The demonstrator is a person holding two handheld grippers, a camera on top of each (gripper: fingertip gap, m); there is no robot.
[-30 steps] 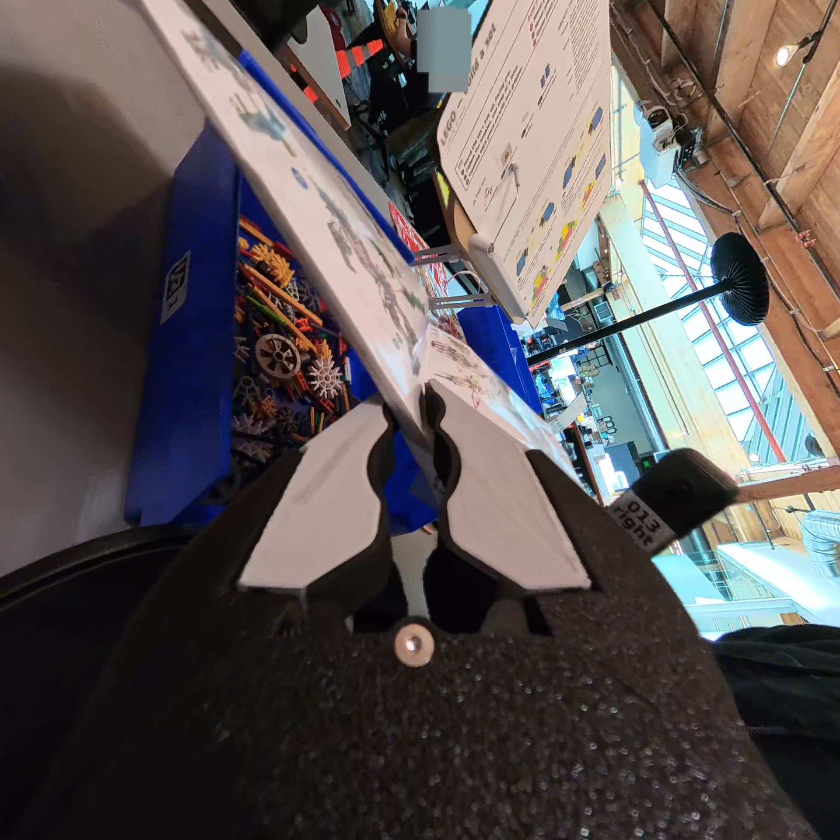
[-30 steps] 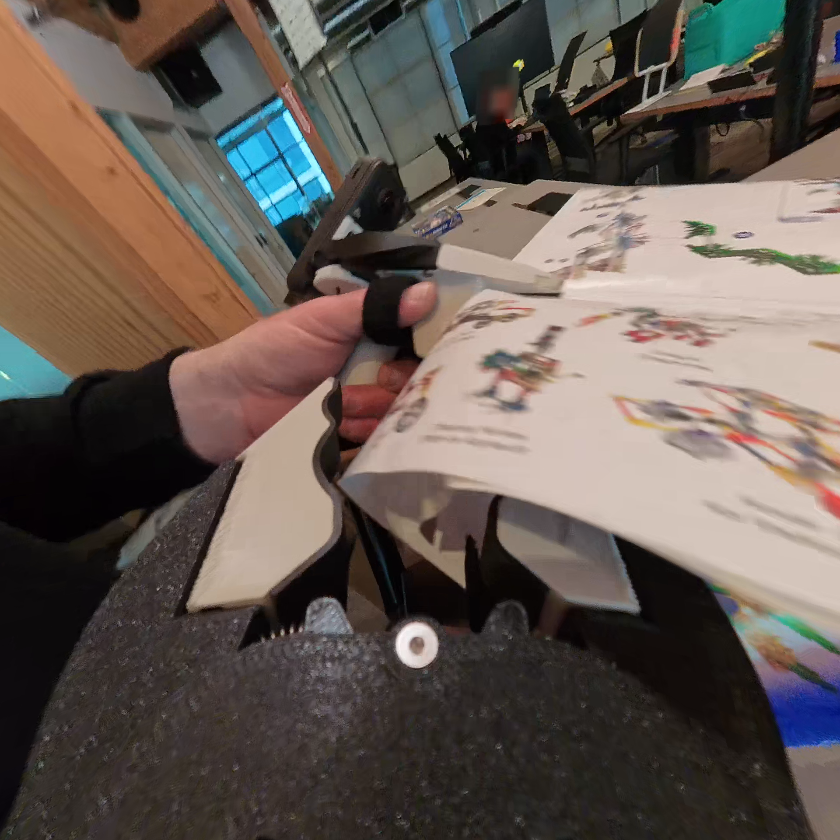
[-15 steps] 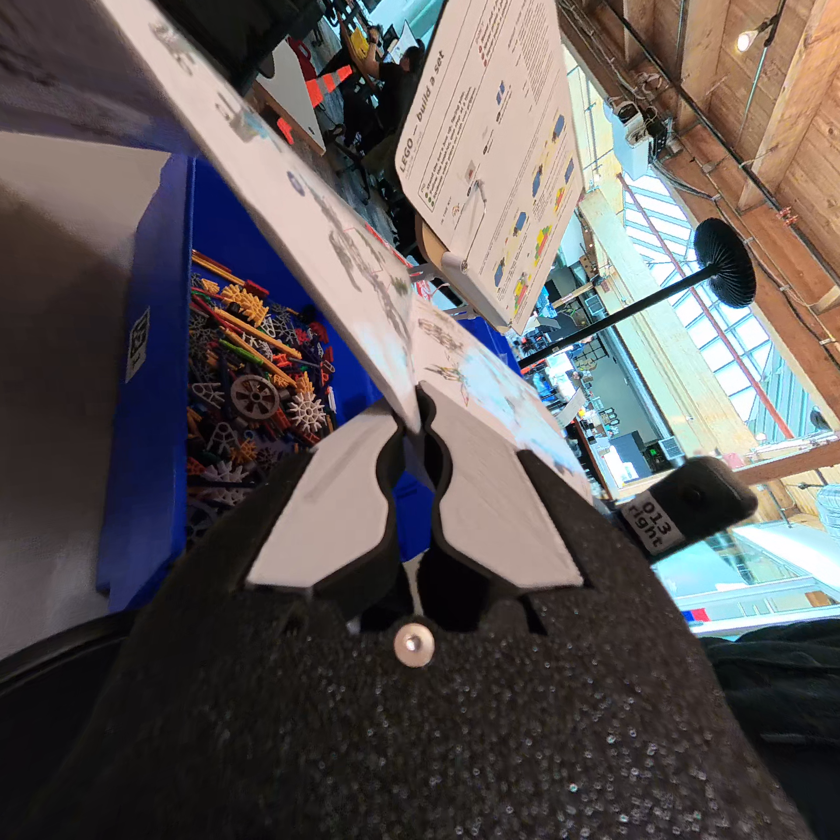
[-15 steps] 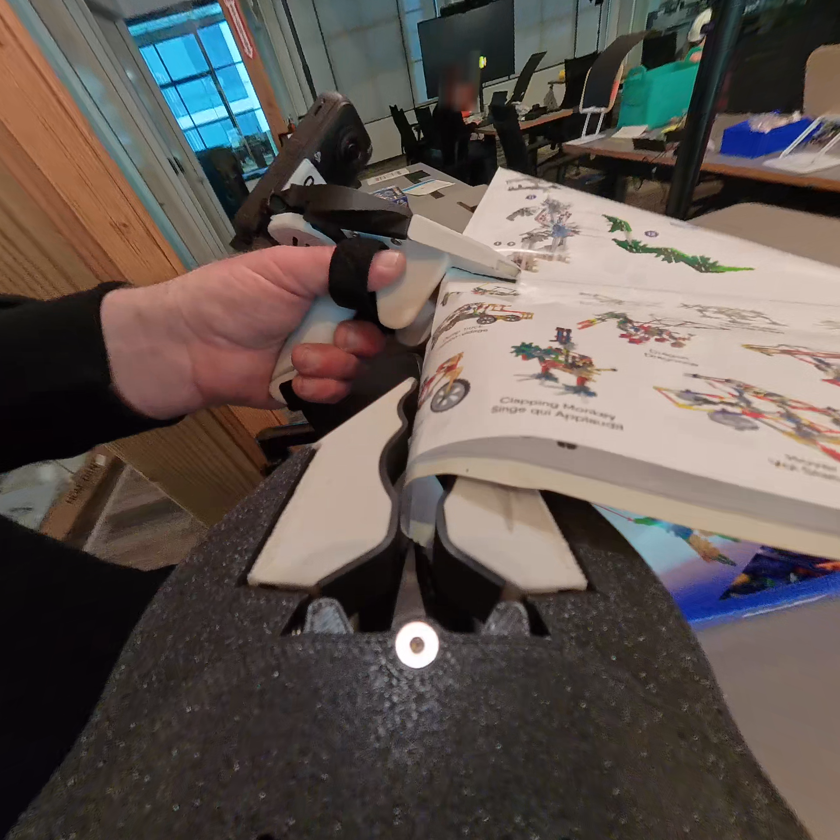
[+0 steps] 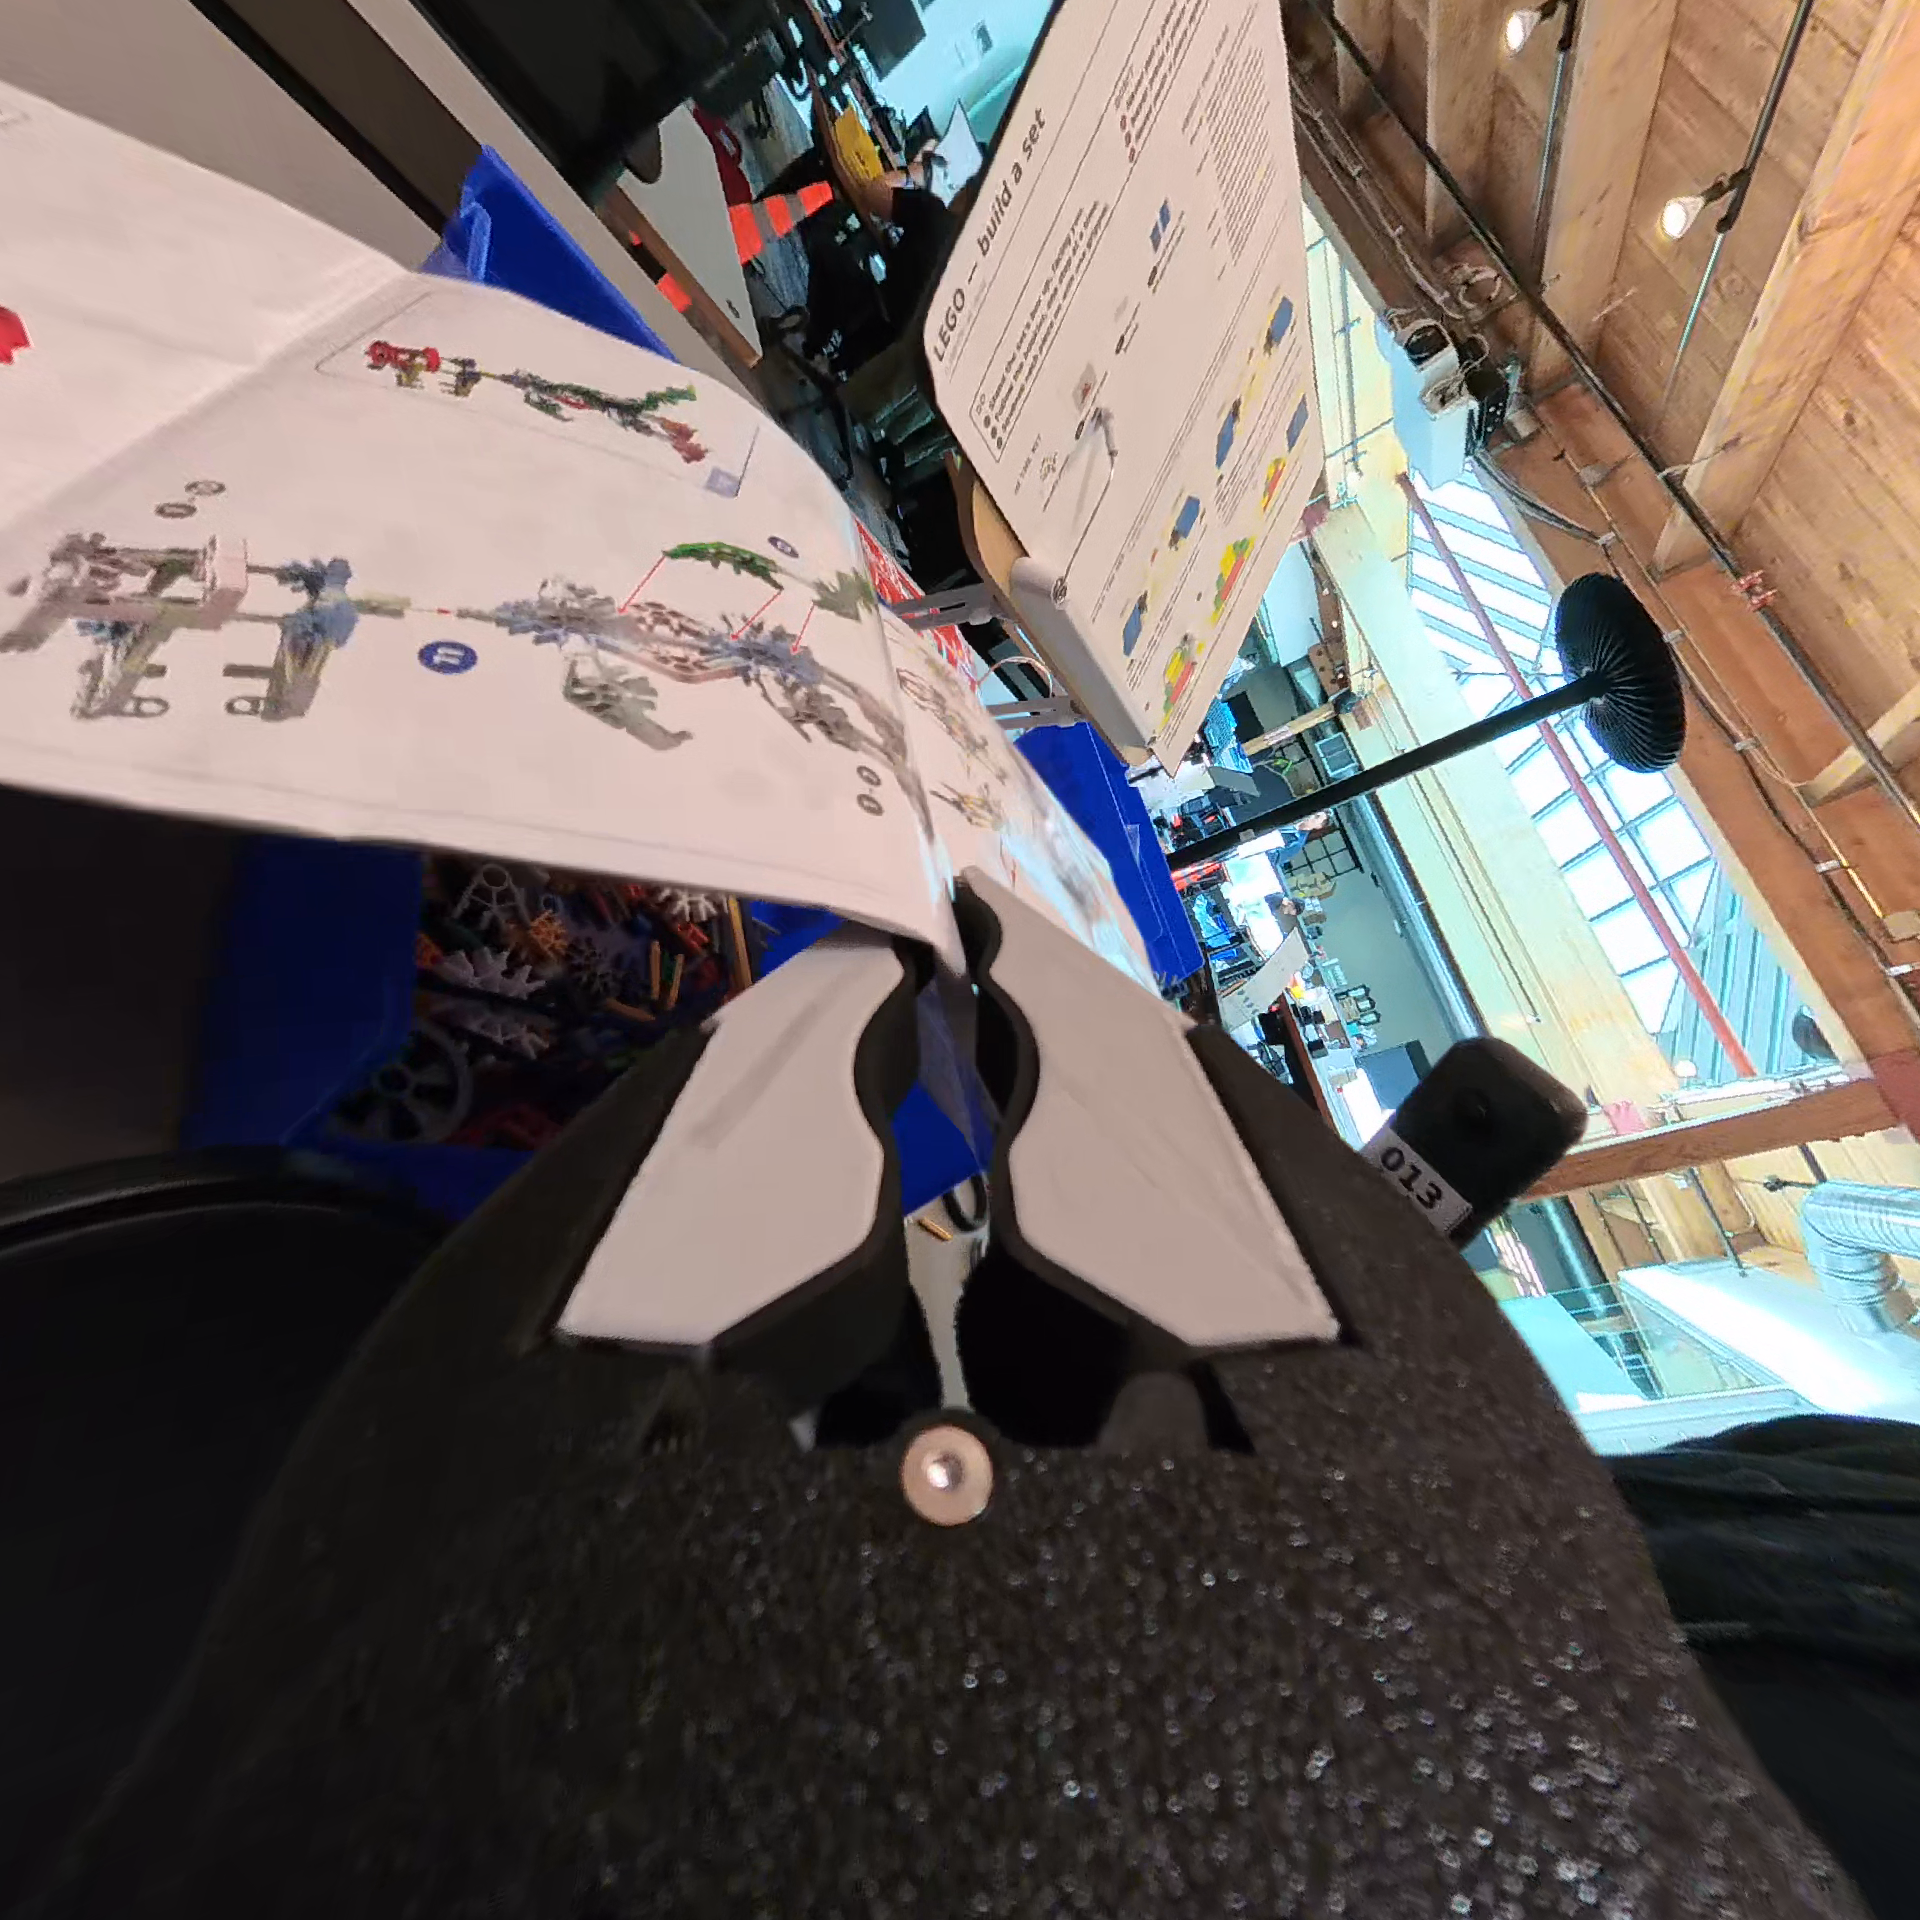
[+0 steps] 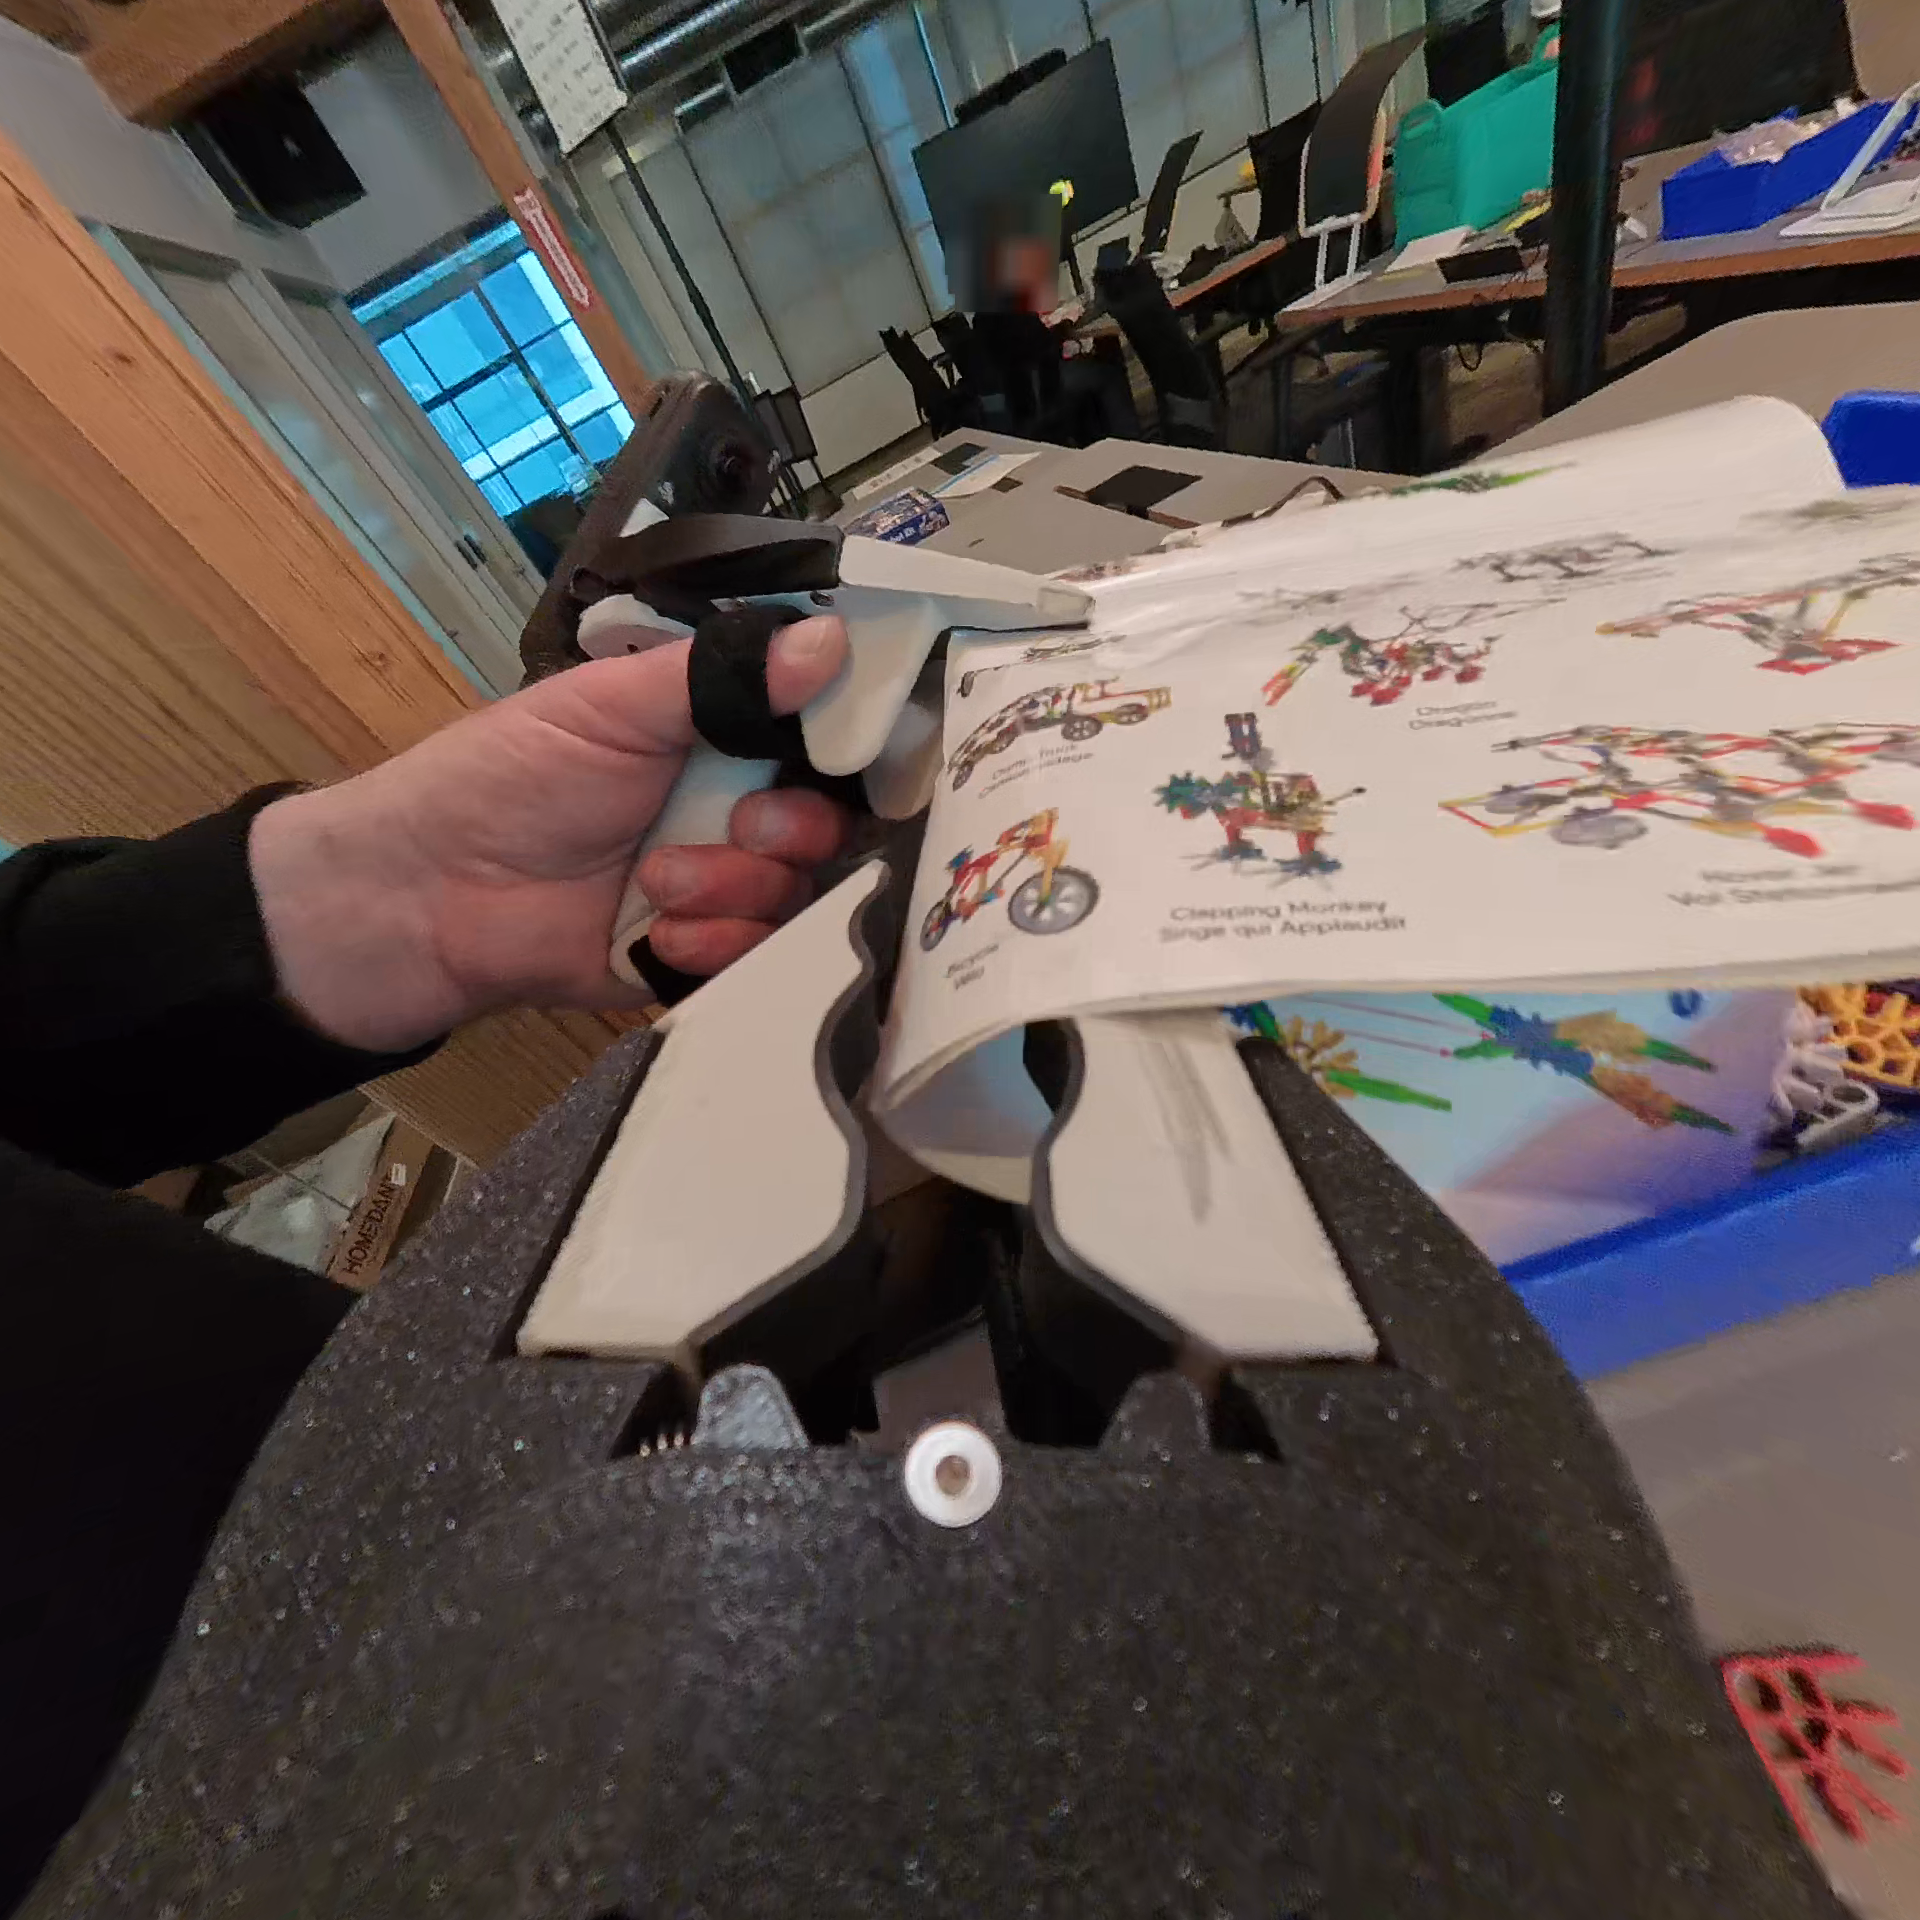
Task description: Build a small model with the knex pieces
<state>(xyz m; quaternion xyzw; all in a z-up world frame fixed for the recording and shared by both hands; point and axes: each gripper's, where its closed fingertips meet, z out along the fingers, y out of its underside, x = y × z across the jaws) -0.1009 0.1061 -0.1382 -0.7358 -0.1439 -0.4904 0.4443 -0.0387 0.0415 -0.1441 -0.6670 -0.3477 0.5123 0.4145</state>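
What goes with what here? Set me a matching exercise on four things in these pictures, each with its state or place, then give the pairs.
Things:
1. left tool
2. blue bin
3. sign board
4. hand

States or places:
a. holds a heap of coloured building pieces
b. wrapped round the left tool's handle
c. propped on a white stand beyond the booklet
d. pinched shut on the edge of a page of the instruction booklet

Pairs: 1-d, 2-a, 3-c, 4-b
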